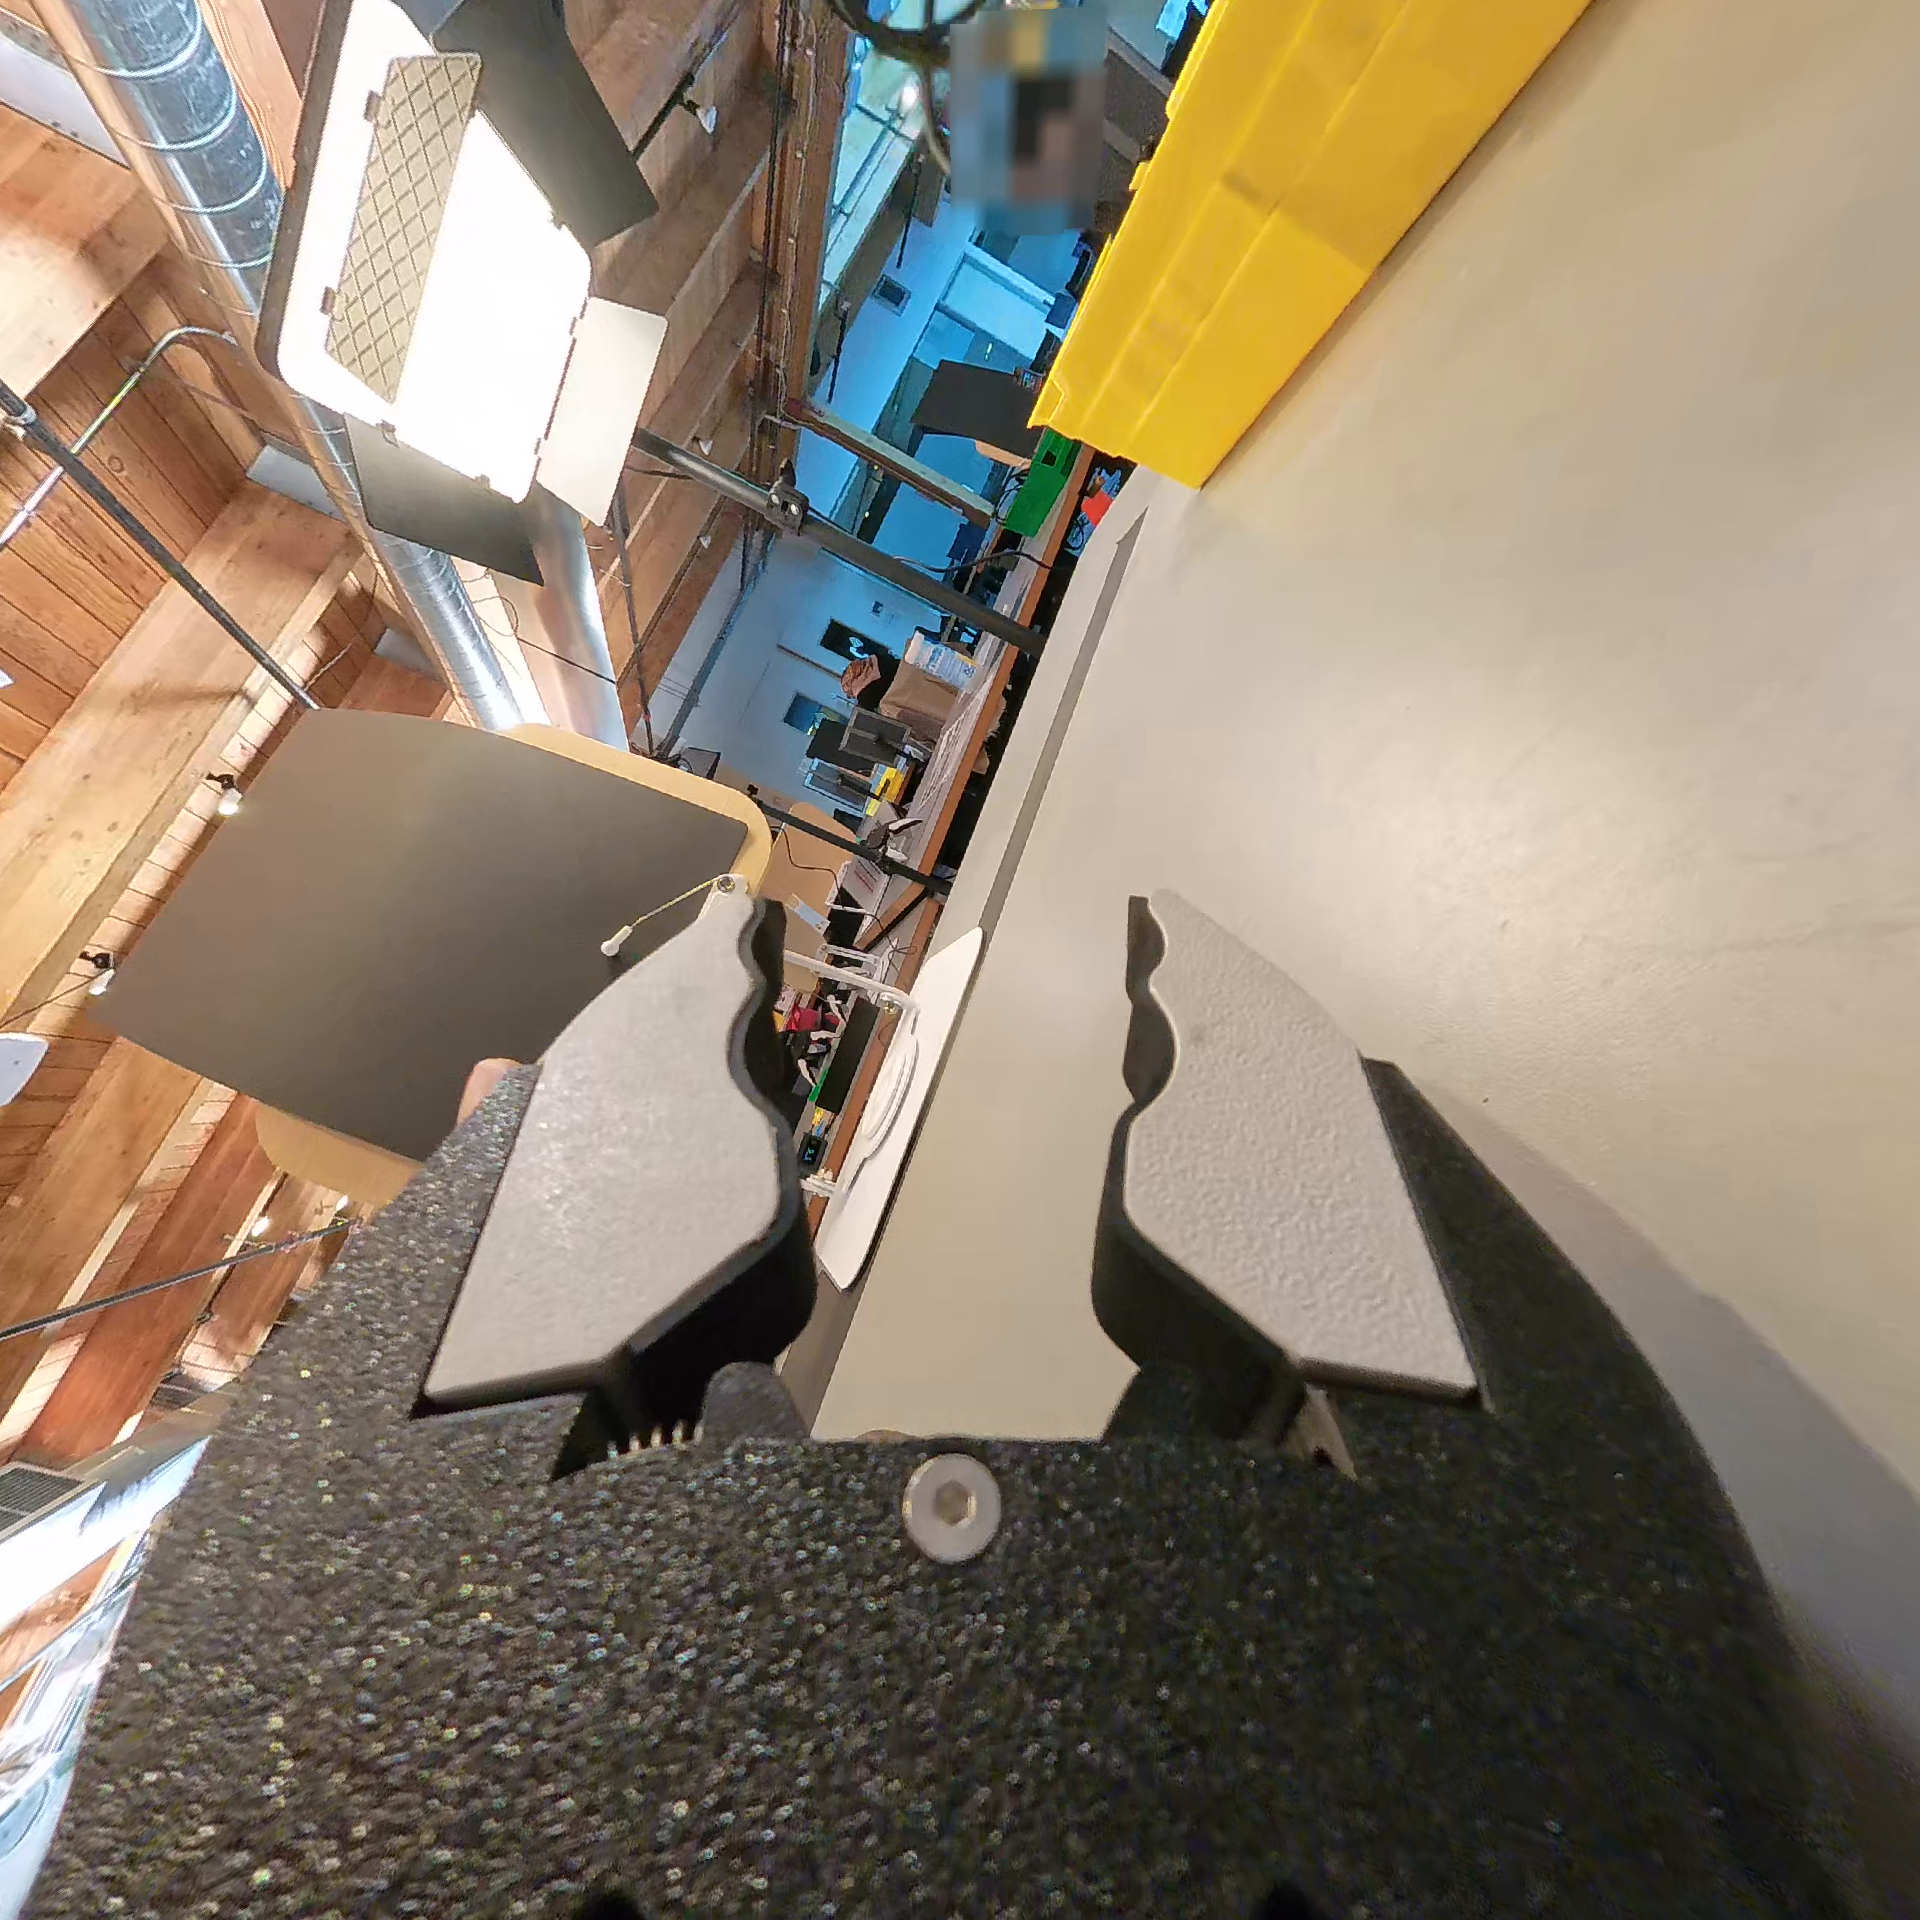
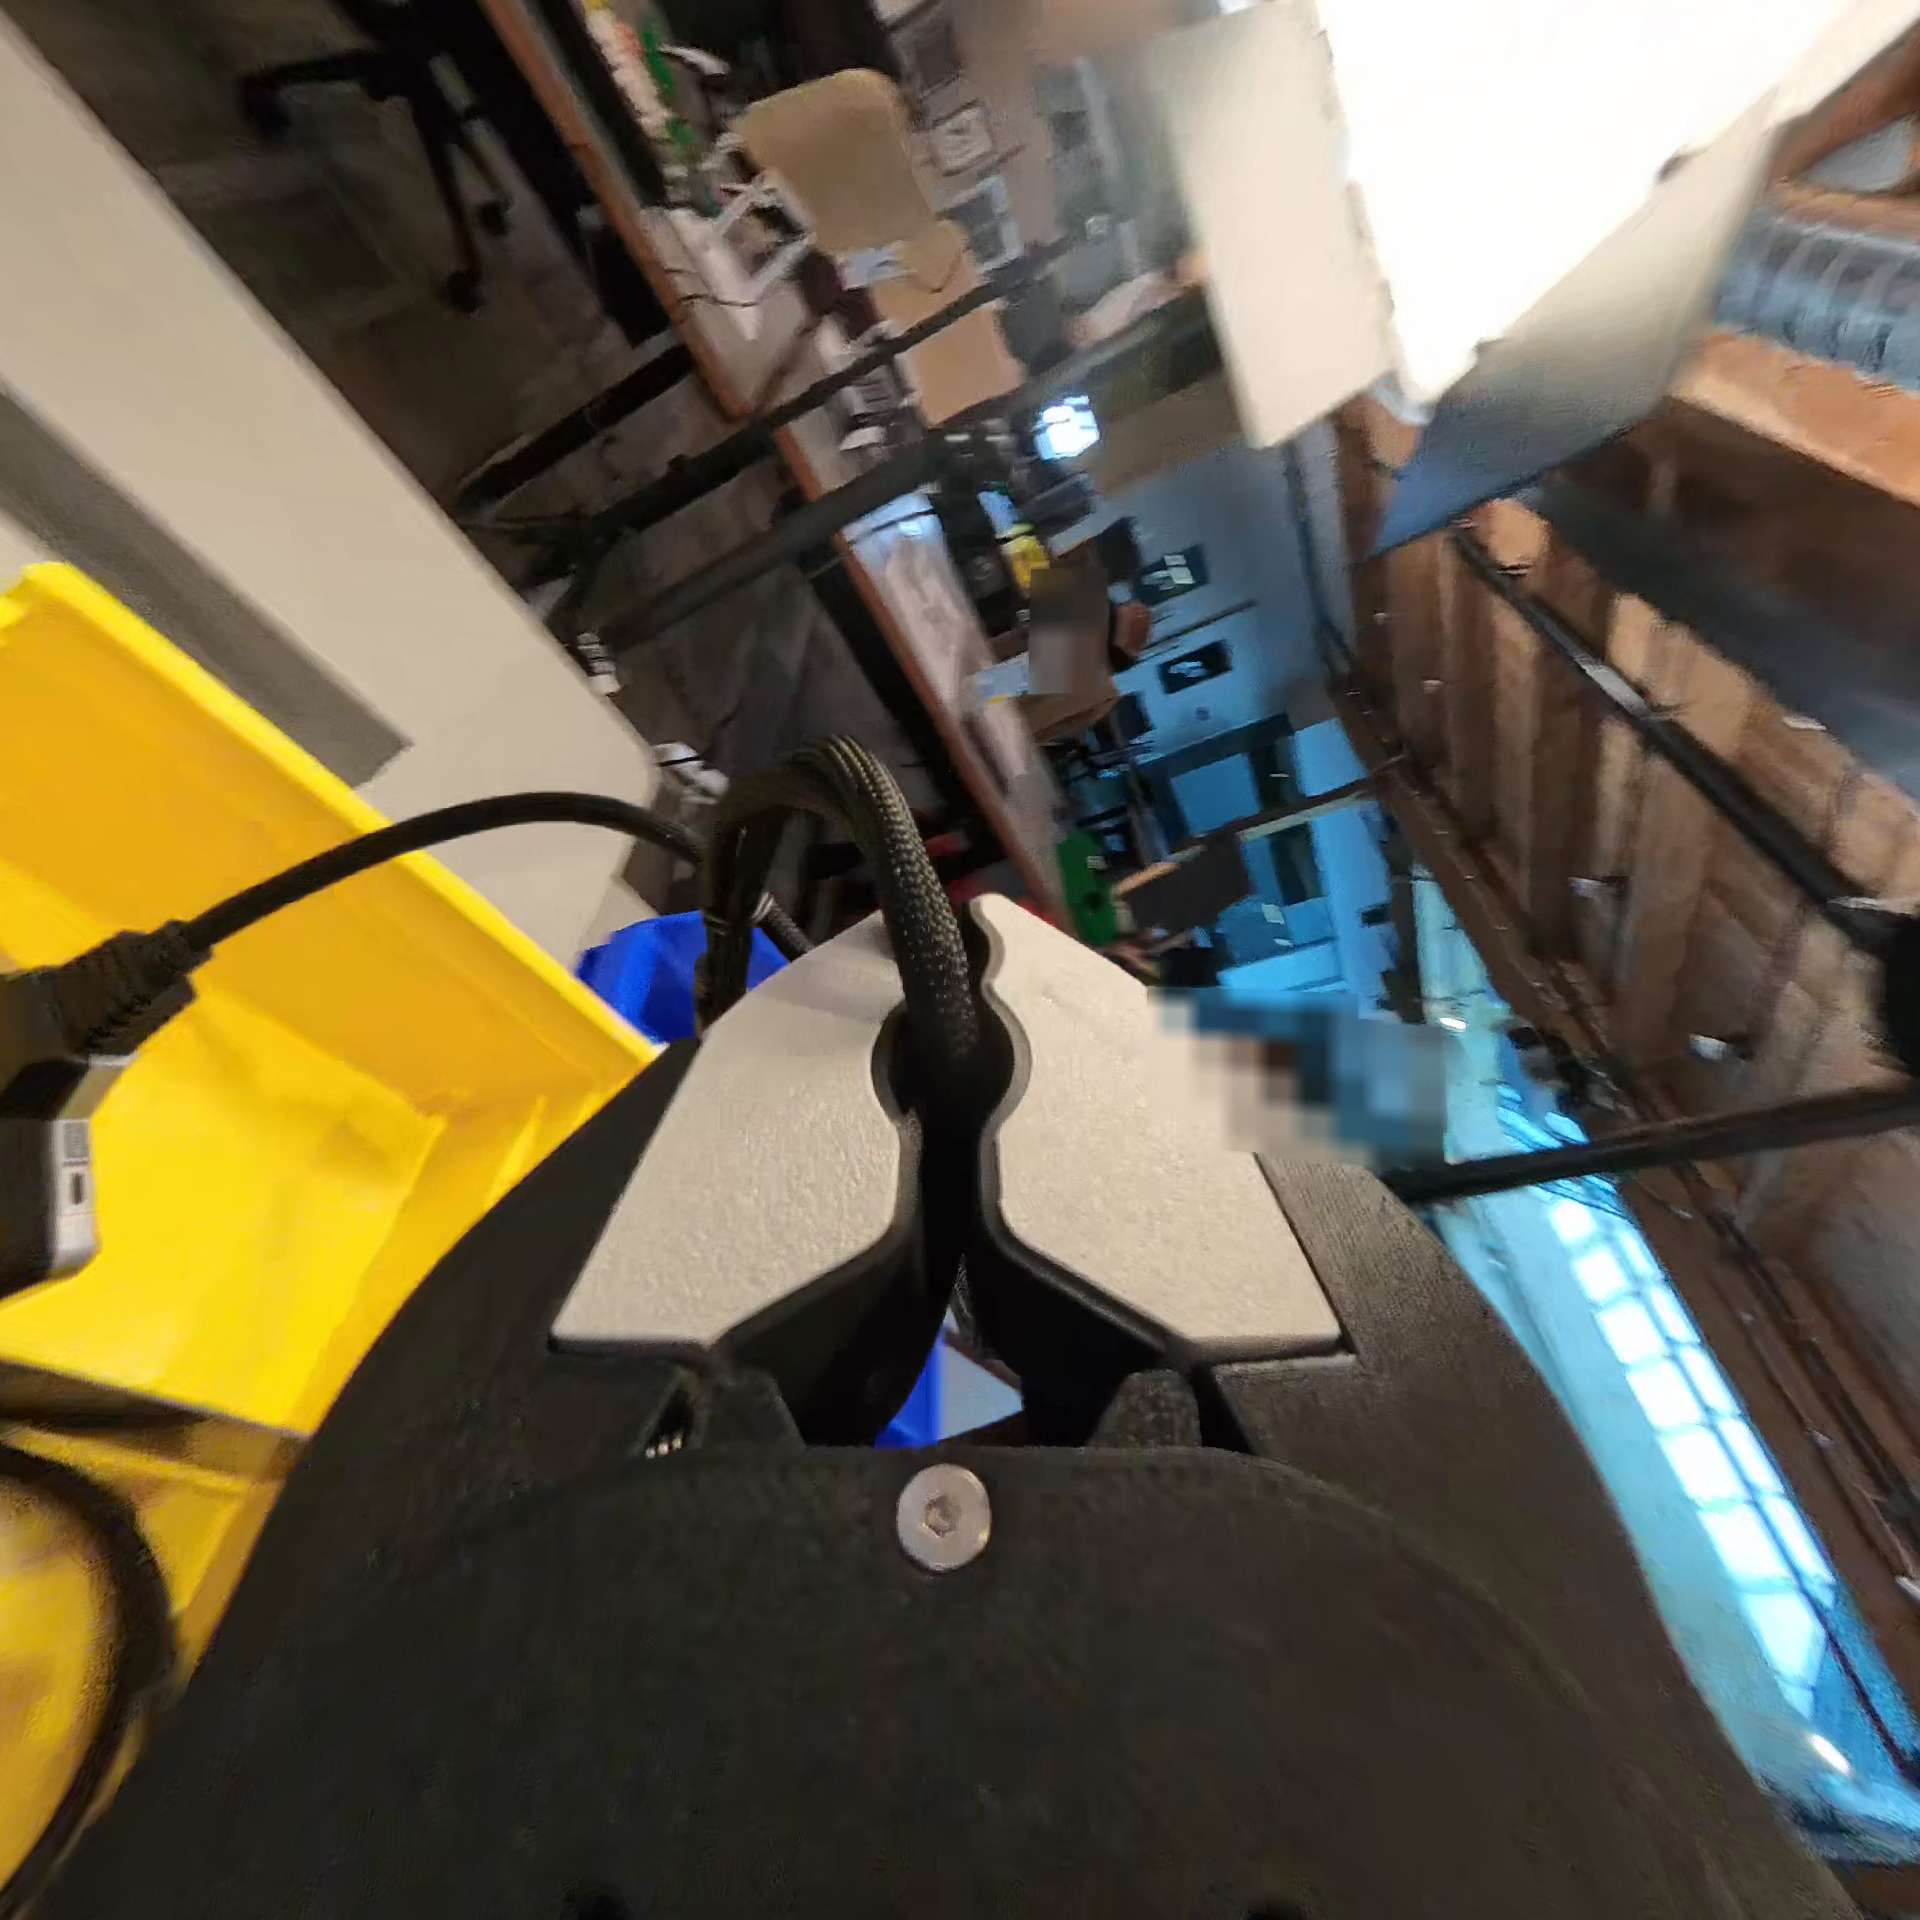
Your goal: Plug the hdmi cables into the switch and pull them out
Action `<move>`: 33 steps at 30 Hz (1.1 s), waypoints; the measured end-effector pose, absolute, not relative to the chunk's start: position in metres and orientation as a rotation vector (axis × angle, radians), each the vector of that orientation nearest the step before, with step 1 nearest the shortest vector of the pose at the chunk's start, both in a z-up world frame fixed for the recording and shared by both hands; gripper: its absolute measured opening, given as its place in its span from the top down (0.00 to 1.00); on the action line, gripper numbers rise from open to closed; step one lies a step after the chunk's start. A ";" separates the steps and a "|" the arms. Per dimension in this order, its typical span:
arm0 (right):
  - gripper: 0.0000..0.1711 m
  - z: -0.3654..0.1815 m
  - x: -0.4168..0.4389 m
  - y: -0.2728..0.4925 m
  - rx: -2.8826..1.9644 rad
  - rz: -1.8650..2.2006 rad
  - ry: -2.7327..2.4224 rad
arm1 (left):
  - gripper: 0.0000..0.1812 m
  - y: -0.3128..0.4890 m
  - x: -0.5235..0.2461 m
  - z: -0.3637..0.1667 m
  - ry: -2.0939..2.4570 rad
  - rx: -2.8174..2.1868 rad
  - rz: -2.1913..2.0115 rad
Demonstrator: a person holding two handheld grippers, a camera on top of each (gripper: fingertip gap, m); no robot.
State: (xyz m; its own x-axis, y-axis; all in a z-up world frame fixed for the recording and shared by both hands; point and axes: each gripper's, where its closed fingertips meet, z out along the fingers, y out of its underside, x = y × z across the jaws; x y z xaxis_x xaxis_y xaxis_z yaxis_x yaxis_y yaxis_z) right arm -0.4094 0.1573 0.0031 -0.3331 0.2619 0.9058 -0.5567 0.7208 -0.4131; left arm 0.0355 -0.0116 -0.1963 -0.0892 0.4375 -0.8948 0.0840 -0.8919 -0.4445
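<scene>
Over the table (image 1: pixel 1455 727), left gripper (image 1: pixel 945 935): jaws wide apart, holding nothing.
Right gripper (image 2: pixel 961 935): clamped on braided black cable (image 2: pixel 925 883).
Yellow bin (image 2: pixel 260 935): contents unclear.

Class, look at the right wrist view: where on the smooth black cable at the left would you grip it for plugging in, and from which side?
Grip the smooth black cable on its moulded plug body, beside the metal tip, not on the bending cord. Come across its flat faces with the left gripper, whose fingers are open; the right gripper is already shut on the braided cable.

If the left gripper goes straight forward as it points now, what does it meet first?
Probably nothing near: the open left gripper holds nothing and points along the grey table edge toward the distant room. Depth is unclear.
</scene>
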 end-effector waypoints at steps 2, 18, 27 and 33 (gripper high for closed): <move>0.98 -0.026 -0.412 0.150 0.270 0.862 -1.871 | 0.65 -0.012 0.035 -0.197 -0.575 -1.938 2.073; 0.69 -0.205 -0.366 0.147 0.542 0.685 -2.675 | 0.65 -0.014 0.036 -0.201 -0.567 -1.975 2.071; 0.54 -0.181 -0.337 0.146 0.368 0.982 -2.841 | 0.65 -0.011 0.039 -0.195 -0.601 -1.916 1.999; 0.58 -0.182 -0.352 0.125 0.249 0.867 -2.865 | 0.65 -0.009 0.038 -0.199 -0.576 -1.939 2.012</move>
State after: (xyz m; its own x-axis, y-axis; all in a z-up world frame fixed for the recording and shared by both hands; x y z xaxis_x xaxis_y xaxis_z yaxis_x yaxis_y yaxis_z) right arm -0.3522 0.1251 -0.1816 -0.9769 -0.1179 0.1784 -0.1970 0.8205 -0.5367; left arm 0.0383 -0.0090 -0.1986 -0.0543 0.4694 -0.8813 0.0684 -0.8788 -0.4723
